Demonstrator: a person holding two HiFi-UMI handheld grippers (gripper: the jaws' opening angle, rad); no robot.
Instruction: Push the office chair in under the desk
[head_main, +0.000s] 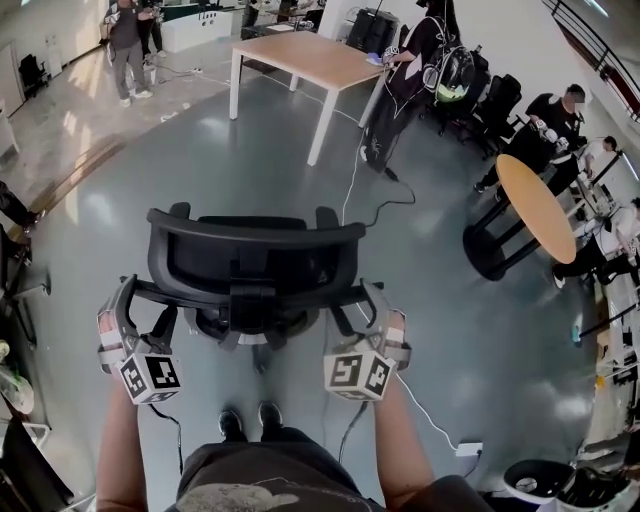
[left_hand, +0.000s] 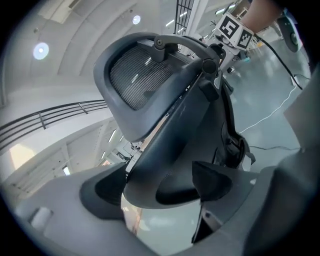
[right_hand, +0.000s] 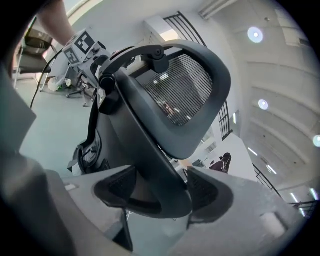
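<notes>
A black mesh-backed office chair (head_main: 255, 255) stands on the grey floor right in front of me, its back toward me. Far ahead is the light wooden desk (head_main: 290, 48) with white legs. My left gripper (head_main: 140, 300) is at the chair's left armrest (left_hand: 165, 170), which lies between its open jaws (left_hand: 160, 185). My right gripper (head_main: 365, 305) is at the right armrest (right_hand: 150, 190), which likewise sits between its jaws (right_hand: 160, 192); I see no firm pinch. Each gripper view looks up along the curved backrest (right_hand: 185, 90) to the other gripper's marker cube (left_hand: 235, 30).
A person (head_main: 405, 80) stands at the desk's right end. A round wooden table (head_main: 548, 205) with seated people is at the right. A cable (head_main: 400, 200) trails over the floor to a power strip (head_main: 468, 449). More people (head_main: 128, 45) stand far left.
</notes>
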